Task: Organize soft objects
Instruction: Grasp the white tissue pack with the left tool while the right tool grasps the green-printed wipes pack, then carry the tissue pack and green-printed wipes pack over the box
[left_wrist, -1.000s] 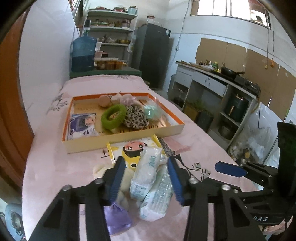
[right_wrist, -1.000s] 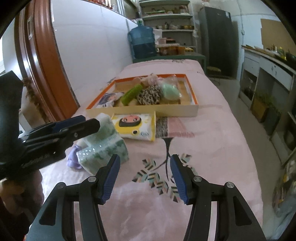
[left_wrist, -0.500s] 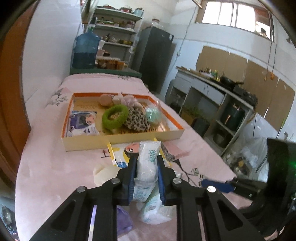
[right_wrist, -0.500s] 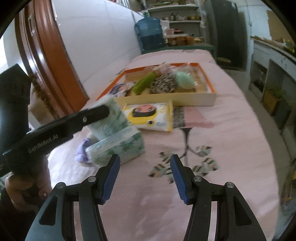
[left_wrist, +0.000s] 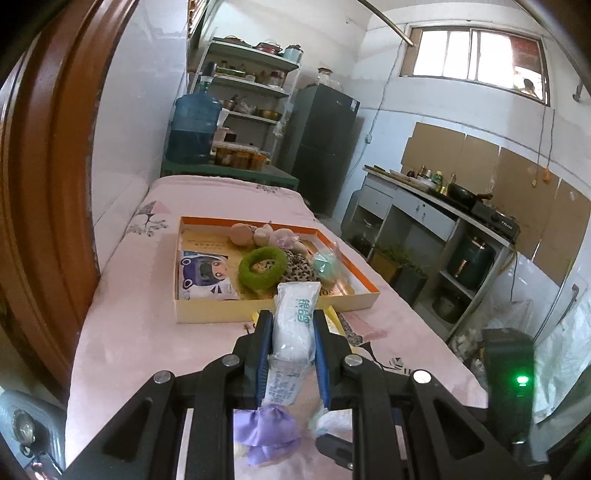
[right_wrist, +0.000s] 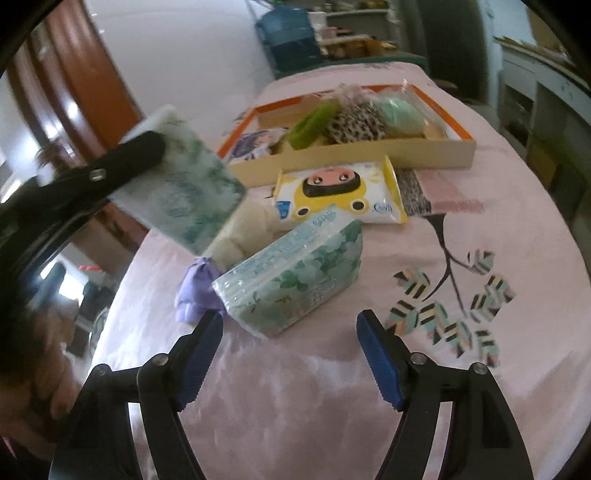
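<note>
My left gripper (left_wrist: 291, 325) is shut on a white and green tissue pack (left_wrist: 295, 317) and holds it above the pink table; the pack also shows in the right wrist view (right_wrist: 184, 184). A second tissue pack (right_wrist: 295, 280) lies on the table just beyond my open, empty right gripper (right_wrist: 290, 343). A yellow wipes pack (right_wrist: 340, 192), a purple soft item (right_wrist: 195, 291) and a cream soft item (right_wrist: 243, 229) lie nearby. The orange-rimmed tray (left_wrist: 365, 295) holds a green ring (left_wrist: 262, 266), a leopard-print item, a mint item and a picture pack.
A brown wooden door frame (left_wrist: 48, 184) stands at the left of the table. A kitchen counter (left_wrist: 443, 210) and fridge (left_wrist: 325, 147) are on the right and behind. A water jug (left_wrist: 195, 129) stands beyond the table's far end.
My left gripper closed on the tissue pack and lifted it off the table. My right gripper moved closer to the second tissue pack and stayed open.
</note>
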